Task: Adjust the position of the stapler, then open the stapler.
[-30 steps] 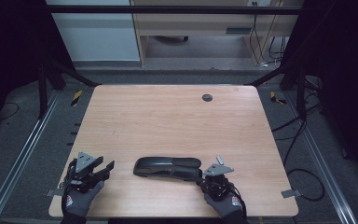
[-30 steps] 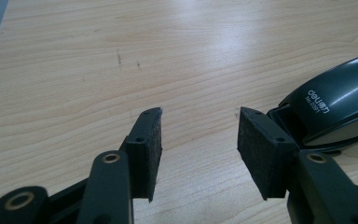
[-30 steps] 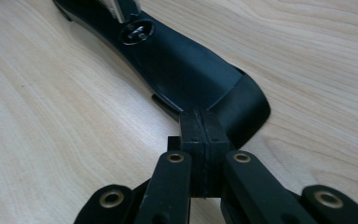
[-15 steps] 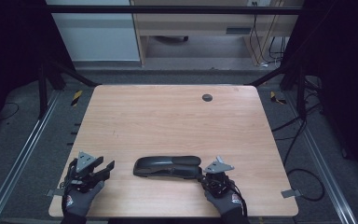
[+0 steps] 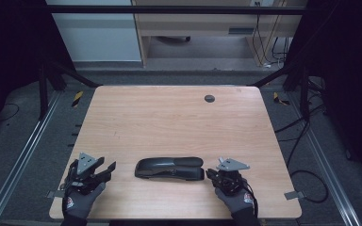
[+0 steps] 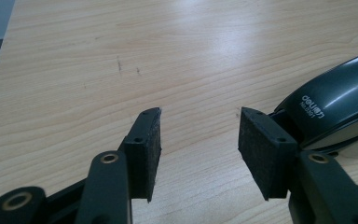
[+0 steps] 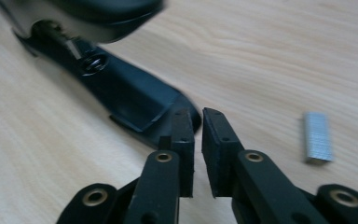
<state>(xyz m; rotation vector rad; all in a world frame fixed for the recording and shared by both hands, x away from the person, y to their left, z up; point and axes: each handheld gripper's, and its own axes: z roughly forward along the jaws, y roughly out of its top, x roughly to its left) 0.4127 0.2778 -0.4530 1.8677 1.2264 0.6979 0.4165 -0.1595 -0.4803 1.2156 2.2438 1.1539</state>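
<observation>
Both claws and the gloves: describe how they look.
Each claw, left and right, is black with two jaws faced with dark foam pads and brass-coloured rivets; a grey three-cornered plate tops each. Both hands wear grey gloves with red markings.

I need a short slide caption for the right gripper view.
Right gripper, fingers slightly apart, beside black plastic stapler; small silver staple strip lies on wooden table.

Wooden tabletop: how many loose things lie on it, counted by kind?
Black stapler: 1
Small silver block of staples: 1
Total: 2, both on the light wooden table.
</observation>
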